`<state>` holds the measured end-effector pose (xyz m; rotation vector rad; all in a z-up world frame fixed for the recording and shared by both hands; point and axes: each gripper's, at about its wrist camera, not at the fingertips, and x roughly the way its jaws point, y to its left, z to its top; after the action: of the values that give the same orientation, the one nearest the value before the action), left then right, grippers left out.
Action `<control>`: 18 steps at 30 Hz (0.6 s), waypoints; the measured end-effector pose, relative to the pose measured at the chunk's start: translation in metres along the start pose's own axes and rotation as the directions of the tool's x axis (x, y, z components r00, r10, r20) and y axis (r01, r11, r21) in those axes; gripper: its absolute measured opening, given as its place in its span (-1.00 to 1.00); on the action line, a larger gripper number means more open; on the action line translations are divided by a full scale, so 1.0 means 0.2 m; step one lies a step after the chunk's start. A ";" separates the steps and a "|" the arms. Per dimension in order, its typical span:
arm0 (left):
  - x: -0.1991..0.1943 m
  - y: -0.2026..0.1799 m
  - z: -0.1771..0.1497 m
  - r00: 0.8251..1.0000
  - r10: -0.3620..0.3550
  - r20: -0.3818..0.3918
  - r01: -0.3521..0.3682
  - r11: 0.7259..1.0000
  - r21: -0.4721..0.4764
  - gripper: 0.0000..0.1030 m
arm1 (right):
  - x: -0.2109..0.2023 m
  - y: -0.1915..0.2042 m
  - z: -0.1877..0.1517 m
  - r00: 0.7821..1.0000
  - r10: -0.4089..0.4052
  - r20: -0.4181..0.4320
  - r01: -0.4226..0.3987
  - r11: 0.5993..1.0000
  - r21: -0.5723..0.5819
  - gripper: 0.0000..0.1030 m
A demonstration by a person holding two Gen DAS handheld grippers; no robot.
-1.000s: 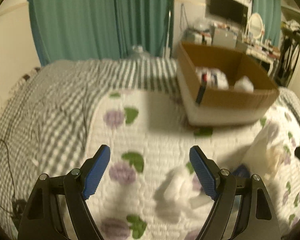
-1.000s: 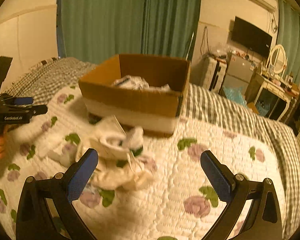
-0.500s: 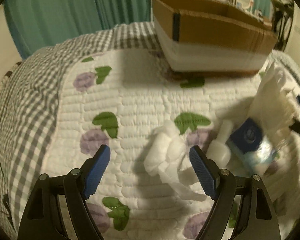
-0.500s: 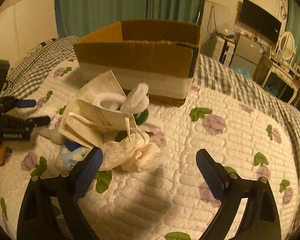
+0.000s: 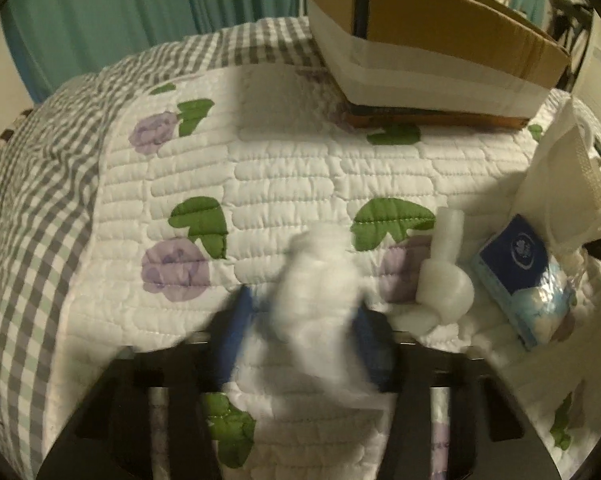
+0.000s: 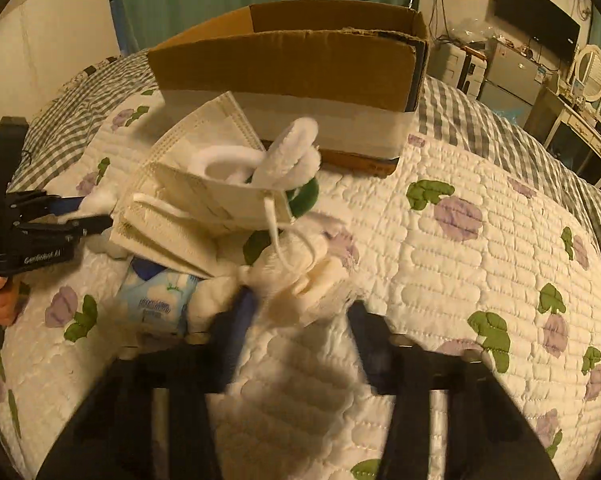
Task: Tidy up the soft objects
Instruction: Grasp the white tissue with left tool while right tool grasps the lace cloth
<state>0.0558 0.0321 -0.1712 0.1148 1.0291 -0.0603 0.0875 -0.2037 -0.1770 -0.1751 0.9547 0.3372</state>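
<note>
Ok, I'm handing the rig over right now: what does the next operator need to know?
Left gripper: jaws closing on a fluffy white cotton wad on the flowered quilt.
Right gripper: jaws closing around a crumpled cream cloth bundle.
Open brown cardboard box stands behind the pile.
Left on the quilt: pleated white face masks, blue tissue packet, white bottle.
Nothing lifted yet.

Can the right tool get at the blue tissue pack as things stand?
Probably not directly: the blue tissue pack lies half under the face masks, and the right tool is closing on a cream cloth bundle.
</note>
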 end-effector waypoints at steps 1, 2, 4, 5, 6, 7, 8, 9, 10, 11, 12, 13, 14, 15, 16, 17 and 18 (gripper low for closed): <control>-0.01 0.00 0.00 1.000 -0.003 0.001 0.003 1.000 0.005 -0.46 | 0.00 0.01 0.00 1.000 0.019 -0.013 -0.019 1.000 -0.001 -0.68; -0.02 0.00 0.00 1.000 -0.010 0.007 0.010 1.000 0.006 -0.52 | 0.00 0.02 -0.01 0.999 0.044 -0.027 -0.044 0.999 -0.005 -0.74; -0.05 0.01 0.00 1.000 -0.014 0.021 0.014 1.000 0.004 -0.52 | -0.02 0.03 -0.02 0.998 0.056 -0.023 -0.056 0.998 -0.012 -0.79; -0.07 0.01 0.00 0.999 -0.015 0.029 0.015 1.000 0.003 -0.53 | -0.04 0.04 -0.02 0.998 0.059 -0.019 -0.059 0.998 -0.016 -0.81; -0.09 0.00 0.00 0.999 -0.016 0.038 0.016 1.000 0.005 -0.53 | -0.06 0.05 -0.03 0.998 0.059 -0.015 -0.059 0.998 -0.015 -0.82; -0.11 0.00 0.00 0.999 -0.015 0.050 0.015 1.000 0.009 -0.53 | -0.07 0.05 -0.03 0.998 0.056 -0.012 -0.056 0.998 -0.014 -0.82; -0.13 -0.01 0.00 0.998 -0.017 0.064 0.016 1.000 0.014 -0.53 | -0.09 0.06 -0.04 0.999 0.052 -0.011 -0.052 0.999 -0.013 -0.82; -0.15 -0.02 0.01 0.997 -0.019 0.077 0.018 1.000 0.017 -0.53 | -0.11 0.06 -0.04 0.999 0.049 -0.009 -0.049 0.999 -0.010 -0.82; -0.18 -0.02 0.01 0.996 -0.021 0.088 0.019 1.000 0.020 -0.53 | -0.12 0.06 -0.04 0.999 0.048 -0.006 -0.048 0.999 -0.007 -0.82; -0.21 -0.03 0.01 0.994 -0.022 0.102 0.020 0.999 0.025 -0.53 | -0.14 0.06 -0.05 0.999 0.049 -0.004 -0.049 0.999 -0.004 -0.83; -0.23 -0.04 0.01 0.993 -0.023 0.116 0.019 0.999 0.028 -0.53 | -0.16 0.07 -0.05 0.999 0.048 0.000 -0.048 0.999 -0.002 -0.83; -0.26 -0.04 0.01 0.991 -0.023 0.132 0.018 0.999 0.032 -0.53 | -0.18 0.07 -0.05 0.999 0.048 0.005 -0.048 0.999 -0.002 -0.83; -0.29 -0.05 0.02 0.989 -0.020 0.148 0.015 0.999 0.035 -0.53 | -0.21 0.07 -0.05 0.999 0.047 0.012 -0.047 0.999 -0.004 -0.83; -0.32 -0.05 0.03 0.987 -0.018 0.161 0.013 0.999 0.035 -0.53 | -0.22 0.09 -0.05 0.999 0.046 0.020 -0.046 0.999 -0.007 -0.83; -0.34 -0.05 0.03 0.985 -0.017 0.169 0.011 0.999 0.034 -0.53 | -0.25 0.09 -0.04 0.999 0.045 0.031 -0.045 0.999 -0.011 -0.83; -0.37 -0.05 0.03 0.984 -0.017 0.178 0.012 0.999 0.031 -0.53 | -0.26 0.11 -0.04 0.998 0.044 0.039 -0.044 0.999 -0.013 -0.84; -0.39 -0.06 0.04 0.982 -0.022 0.185 0.017 0.999 0.027 -0.53 | -0.29 0.11 -0.03 0.998 0.046 0.051 -0.045 0.999 -0.013 -0.84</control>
<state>0.0211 0.0199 -0.1005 0.1204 0.8433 -0.1000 0.0434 -0.1963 -0.1328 -0.1549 0.9069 0.3875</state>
